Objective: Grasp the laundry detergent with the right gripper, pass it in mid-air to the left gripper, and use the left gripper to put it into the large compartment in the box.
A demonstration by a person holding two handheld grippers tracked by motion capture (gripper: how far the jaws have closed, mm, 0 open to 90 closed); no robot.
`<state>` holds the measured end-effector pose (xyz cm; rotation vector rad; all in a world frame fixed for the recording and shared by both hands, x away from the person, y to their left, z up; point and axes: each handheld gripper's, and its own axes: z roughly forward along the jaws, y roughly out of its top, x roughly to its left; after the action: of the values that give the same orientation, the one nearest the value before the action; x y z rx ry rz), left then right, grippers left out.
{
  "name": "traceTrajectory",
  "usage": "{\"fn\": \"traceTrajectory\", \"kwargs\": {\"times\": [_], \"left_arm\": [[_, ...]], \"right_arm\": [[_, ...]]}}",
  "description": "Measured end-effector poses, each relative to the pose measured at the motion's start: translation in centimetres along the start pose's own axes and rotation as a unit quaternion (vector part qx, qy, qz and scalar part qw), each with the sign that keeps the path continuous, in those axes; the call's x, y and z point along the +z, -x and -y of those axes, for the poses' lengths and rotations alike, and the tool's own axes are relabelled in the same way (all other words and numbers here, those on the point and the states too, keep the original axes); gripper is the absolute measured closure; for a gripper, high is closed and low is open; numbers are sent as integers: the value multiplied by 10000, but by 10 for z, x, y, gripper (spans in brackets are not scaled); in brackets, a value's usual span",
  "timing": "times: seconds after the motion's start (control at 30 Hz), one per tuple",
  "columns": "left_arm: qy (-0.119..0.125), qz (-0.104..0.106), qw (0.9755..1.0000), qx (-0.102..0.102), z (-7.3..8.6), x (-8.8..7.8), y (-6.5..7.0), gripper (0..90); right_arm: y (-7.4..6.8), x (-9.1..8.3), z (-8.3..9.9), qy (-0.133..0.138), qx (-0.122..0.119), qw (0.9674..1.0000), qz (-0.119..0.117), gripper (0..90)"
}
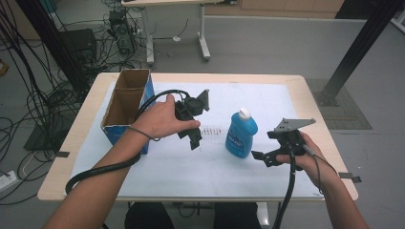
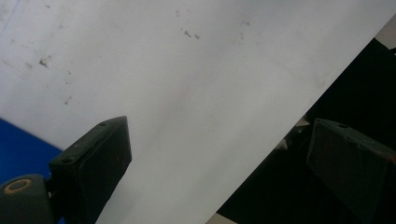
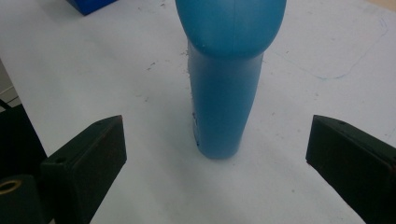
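A blue plastic bottle (image 1: 240,135) with a white cap stands upright on the white sheet (image 1: 205,167) near the table's middle. My right gripper (image 1: 261,157) hovers just right of the bottle's base, open, jaws pointing at it. In the right gripper view the bottle (image 3: 224,98) stands ahead between the two wide-apart jaws, untouched. My left gripper (image 1: 195,137) is held over the sheet left of the bottle, pointing down and toward the front edge. The left gripper view looks down on the bare sheet (image 2: 187,93), with the jaws apart and nothing between them.
An open cardboard box (image 1: 128,102) with blue sides stands at the table's left; its blue corner (image 3: 88,4) shows far off in the right gripper view. Bare wood (image 1: 315,114) borders the sheet. Cables and table legs lie on the floor beyond.
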<state>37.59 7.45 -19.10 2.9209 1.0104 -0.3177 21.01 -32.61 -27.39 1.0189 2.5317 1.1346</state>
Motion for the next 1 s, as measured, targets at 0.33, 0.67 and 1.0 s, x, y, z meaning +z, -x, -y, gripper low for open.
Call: {"fn": "traceTrajectory", "kwargs": {"times": [0.33, 0.67, 1.0], "left_arm": [[11, 9, 10000, 20, 1, 2, 2, 66], [36, 13, 10000, 9, 3, 3, 2, 66], [48, 37, 10000, -7, 5, 4, 1, 63]], "right_arm": [[0, 4, 9, 103, 46, 9999, -32, 50], [-1, 7, 18, 268, 45, 9996, -68, 51], [-2, 10, 28, 472, 122, 9988, -19, 51]]}}
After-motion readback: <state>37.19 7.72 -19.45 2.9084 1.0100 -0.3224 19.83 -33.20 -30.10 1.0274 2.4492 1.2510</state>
